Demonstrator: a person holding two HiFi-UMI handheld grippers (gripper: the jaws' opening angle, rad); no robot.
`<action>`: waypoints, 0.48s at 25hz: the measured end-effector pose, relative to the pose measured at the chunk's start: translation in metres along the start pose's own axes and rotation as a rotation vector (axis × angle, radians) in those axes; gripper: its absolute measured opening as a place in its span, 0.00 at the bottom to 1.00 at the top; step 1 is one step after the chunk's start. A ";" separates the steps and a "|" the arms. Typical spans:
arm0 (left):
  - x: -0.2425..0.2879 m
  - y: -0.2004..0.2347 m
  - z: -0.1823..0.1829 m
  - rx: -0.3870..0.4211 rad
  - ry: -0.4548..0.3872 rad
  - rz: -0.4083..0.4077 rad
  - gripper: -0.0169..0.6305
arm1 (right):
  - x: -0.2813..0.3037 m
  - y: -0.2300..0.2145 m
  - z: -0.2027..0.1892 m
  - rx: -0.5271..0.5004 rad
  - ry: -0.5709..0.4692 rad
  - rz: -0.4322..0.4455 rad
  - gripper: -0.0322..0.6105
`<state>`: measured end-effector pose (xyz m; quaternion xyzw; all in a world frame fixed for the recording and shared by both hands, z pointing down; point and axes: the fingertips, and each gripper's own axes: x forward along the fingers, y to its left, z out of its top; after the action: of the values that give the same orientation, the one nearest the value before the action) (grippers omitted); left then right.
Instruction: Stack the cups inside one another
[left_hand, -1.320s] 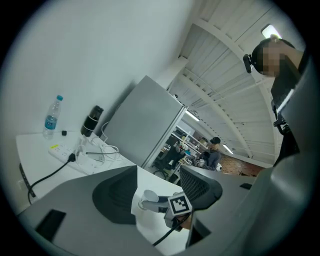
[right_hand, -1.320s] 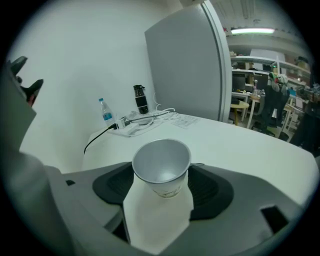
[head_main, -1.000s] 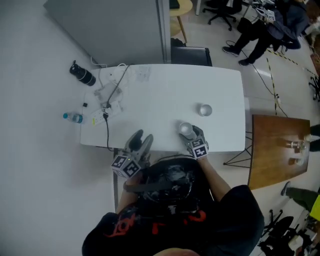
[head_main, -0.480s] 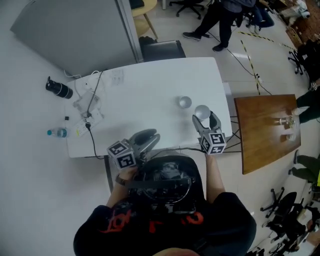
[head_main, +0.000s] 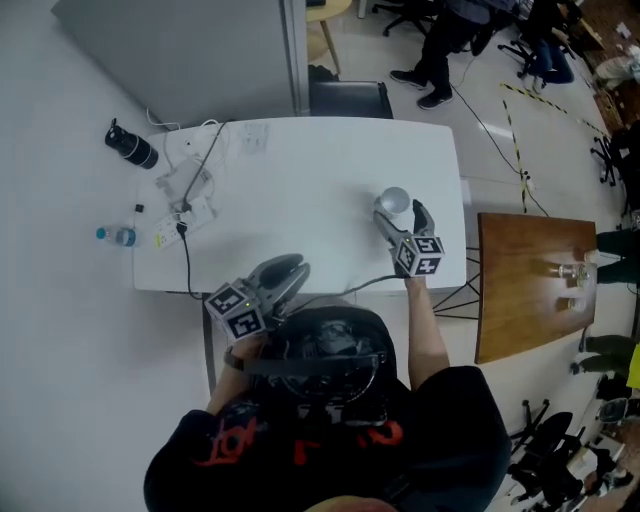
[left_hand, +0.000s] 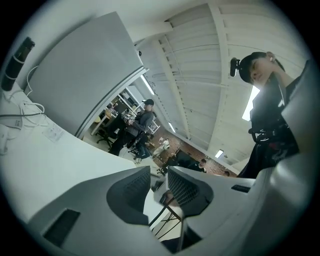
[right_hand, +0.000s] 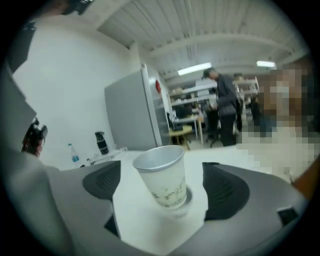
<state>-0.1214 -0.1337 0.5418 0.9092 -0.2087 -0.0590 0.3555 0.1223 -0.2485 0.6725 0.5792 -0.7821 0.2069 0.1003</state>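
Right gripper view: right claw (right_hand: 163, 189), jaws just opened wide, flanks the tilted cup (right_hand: 161, 172) untouched; a clumsy withdrawal could topple it. Left claw (left_hand: 159, 187), just narrowed, holds nothing.

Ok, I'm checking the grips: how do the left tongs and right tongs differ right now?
The left tongs have just been closing to a narrow gap; the right tongs have just opened wide. A paper cup stands untouched between the right tongs; nothing is between the left tongs. Both are grey.
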 end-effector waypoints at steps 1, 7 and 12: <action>-0.001 -0.002 0.000 -0.001 -0.005 -0.005 0.20 | 0.013 -0.003 -0.048 0.084 0.088 0.012 0.88; -0.007 -0.004 -0.006 -0.006 0.002 -0.016 0.20 | -0.019 0.038 -0.176 0.309 0.246 0.049 0.88; 0.003 -0.008 -0.013 -0.017 0.042 -0.039 0.20 | -0.027 0.016 -0.150 0.309 0.191 0.023 0.83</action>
<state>-0.1123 -0.1215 0.5460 0.9110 -0.1830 -0.0485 0.3663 0.1026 -0.1555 0.7923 0.5564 -0.7346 0.3797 0.0813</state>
